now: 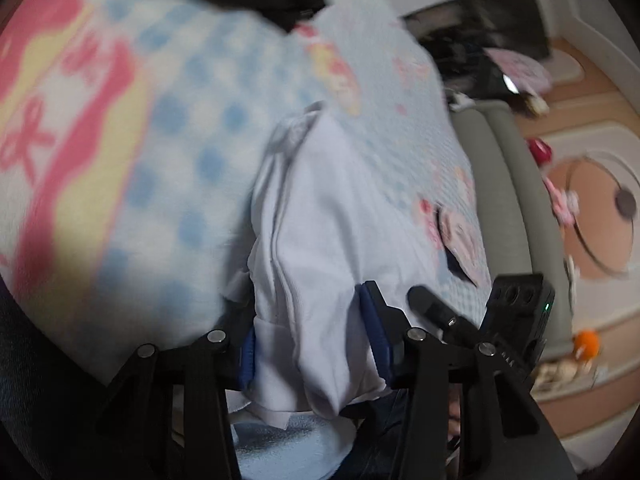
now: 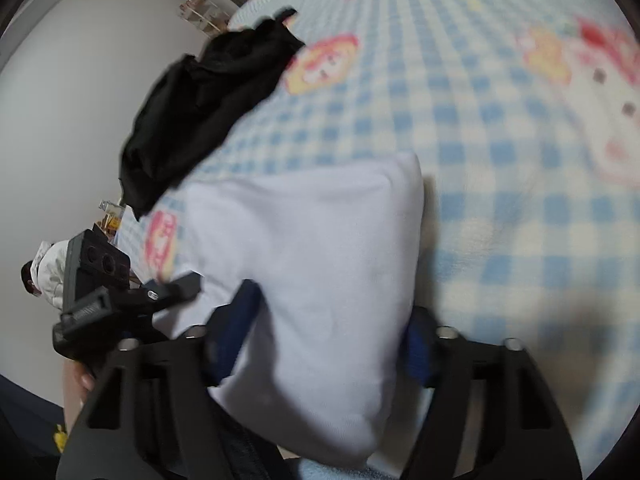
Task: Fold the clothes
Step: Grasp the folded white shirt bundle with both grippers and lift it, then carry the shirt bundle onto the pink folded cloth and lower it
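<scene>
**Desk:** Where does your white garment (image 1: 320, 240) lie?

**Floor:** It lies bunched and folded on the blue-checked blanket (image 2: 500, 200), at the near edge of the bed. In the left wrist view its layered hem runs away from you and a corner hangs over the near side. In the right wrist view its far edge is a rounded fold, with bare blanket beyond.

**Desk:** And your fingers?

**Floor:** Your left gripper (image 1: 314, 344) has the near end of the cloth between its blue pads (image 1: 374, 328), and the fabric bulges where they press, so it is gripping. Your right gripper (image 2: 324, 332) straddles a thick wad of the same garment. One blue pad sits against the cloth on the left and the other is half hidden on the right. The view is blurred, but it reads as clamped.

**Desk:** What crowds you?

**Floor:** A black garment (image 2: 208, 112) lies in a heap on the far left of the blanket, apart from the white one. To the right of it the blanket is open, broken only by printed cartoon figures. In the left wrist view the bed's grey edge (image 1: 508, 200) lies to the right, and past it there is a patterned floor mat (image 1: 592, 208) with small toys.
</scene>
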